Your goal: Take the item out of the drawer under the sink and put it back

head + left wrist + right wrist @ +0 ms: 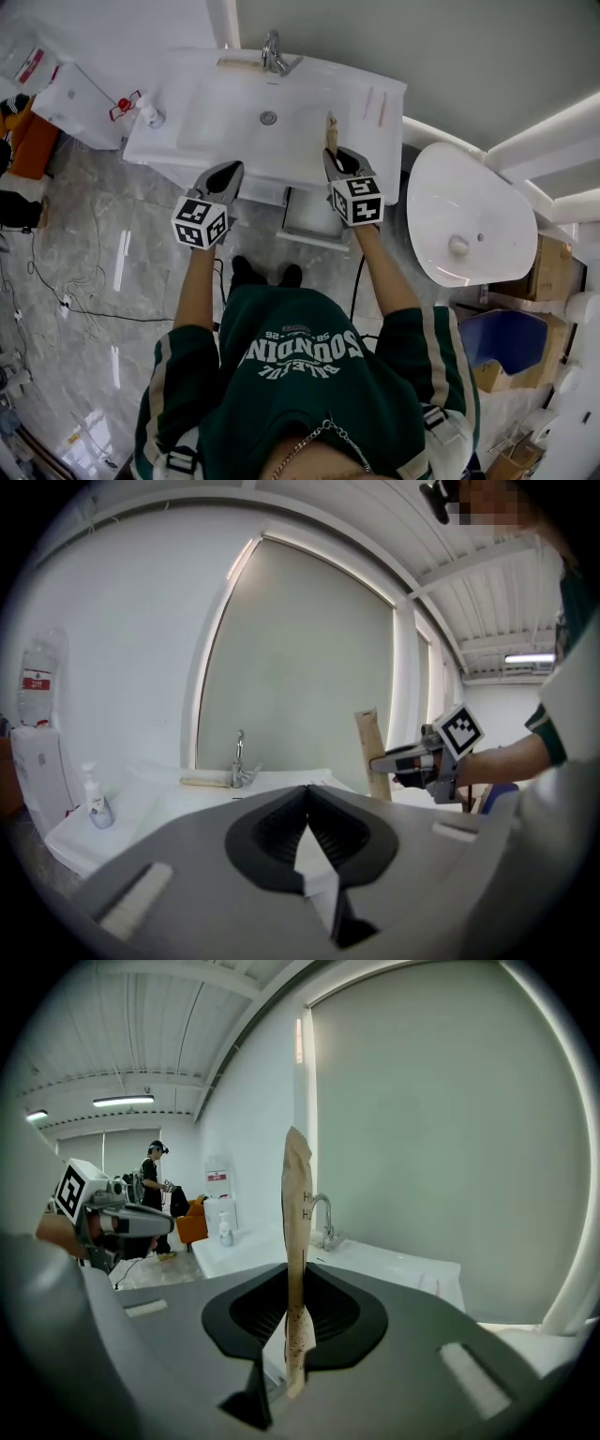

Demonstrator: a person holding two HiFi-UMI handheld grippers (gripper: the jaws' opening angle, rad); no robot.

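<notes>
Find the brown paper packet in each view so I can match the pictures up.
Head view: the brown paper packet is upper centre, over the right side of the basin, held by the right gripper.
Left gripper view: the packet stands upright, right of centre.
Right gripper view: the packet is dead centre, edge-on, clamped.
Shared landmark: the faucet, behind the basin in all three.

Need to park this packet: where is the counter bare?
Bare for the packet: the counter strip right of the basin, in front of two thin sticks. The left strip is narrower, with the soap bottle at its outer edge. The faucet crowds the back rim.
</notes>
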